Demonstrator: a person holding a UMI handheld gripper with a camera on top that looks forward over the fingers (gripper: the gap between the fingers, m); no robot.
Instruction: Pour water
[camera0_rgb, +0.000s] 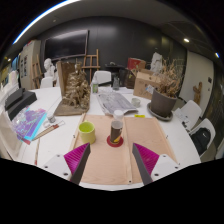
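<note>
The tongs (111, 158) stand wide open and empty above a tan mat (112, 150) on the bench (178, 140). A green cup (87, 131) and a dark bottle (116, 130) stand just ahead, untouched. Pouring appears not yet begun; grasping remains.

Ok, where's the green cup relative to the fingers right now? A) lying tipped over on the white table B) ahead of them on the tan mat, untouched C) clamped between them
B: the green cup stands upright on the tan mat, beyond the open gripper.
</note>
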